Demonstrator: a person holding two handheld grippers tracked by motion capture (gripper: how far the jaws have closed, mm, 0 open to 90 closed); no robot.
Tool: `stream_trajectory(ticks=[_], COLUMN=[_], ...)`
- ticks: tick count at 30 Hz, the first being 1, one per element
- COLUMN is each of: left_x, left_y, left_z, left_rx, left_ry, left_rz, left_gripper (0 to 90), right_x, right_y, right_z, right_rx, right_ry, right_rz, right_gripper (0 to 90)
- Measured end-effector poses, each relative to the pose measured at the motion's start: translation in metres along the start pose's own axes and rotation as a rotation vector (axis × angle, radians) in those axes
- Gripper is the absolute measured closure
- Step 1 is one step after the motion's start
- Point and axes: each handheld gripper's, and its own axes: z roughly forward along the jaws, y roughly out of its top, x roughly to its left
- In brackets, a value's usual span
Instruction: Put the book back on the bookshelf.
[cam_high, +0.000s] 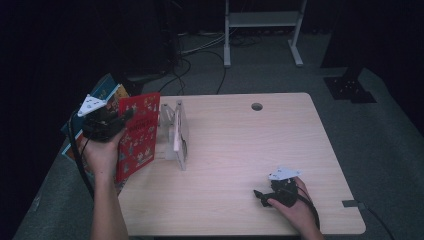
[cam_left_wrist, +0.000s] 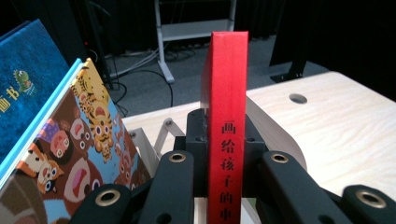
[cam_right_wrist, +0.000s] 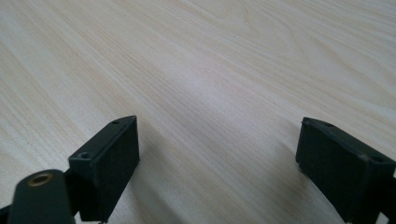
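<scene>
A thin red picture book (cam_high: 139, 134) stands upright at the table's left edge, with my left gripper (cam_high: 111, 121) shut on its spine. In the left gripper view the red book (cam_left_wrist: 228, 107) rises between the two black jaws, which press on both of its sides. Just right of it stands a pale book rack (cam_high: 176, 133) holding a light-coloured book. My right gripper (cam_high: 261, 196) rests low on the table near the front right. In the right gripper view its fingertips (cam_right_wrist: 109, 161) stand wide apart over bare wood, with nothing between them.
Off the table's left edge lean more picture books: a tiger-cover book (cam_left_wrist: 74, 154) and a blue book (cam_left_wrist: 28, 79). The wooden table (cam_high: 250, 145) has a cable hole (cam_high: 257, 106) at the back. A white frame stand (cam_high: 262, 30) is on the floor behind.
</scene>
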Motion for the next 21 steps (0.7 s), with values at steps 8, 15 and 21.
stream_trajectory(ticks=[8, 15, 21], left_x=[0.003, 0.005, 0.006], left_y=[-0.006, -0.011, -0.018], left_z=[0.019, 0.039, 0.052], left_rx=[-0.077, -0.112, -0.148], left_ry=[0.037, 0.066, 0.074], left_rz=[-0.028, -0.03, -0.03], left_gripper=[79.7, 79.7, 79.7], right_x=[0.0, -0.001, -0.001], right_y=[0.0, 0.0, 0.0], right_z=[0.0, 0.0, 0.0], right_rx=[0.001, -0.001, -0.001], right_ry=[0.0, -0.002, -0.001], right_rz=[0.001, 0.003, 0.004], right_gripper=[12.4, 12.4, 12.4])
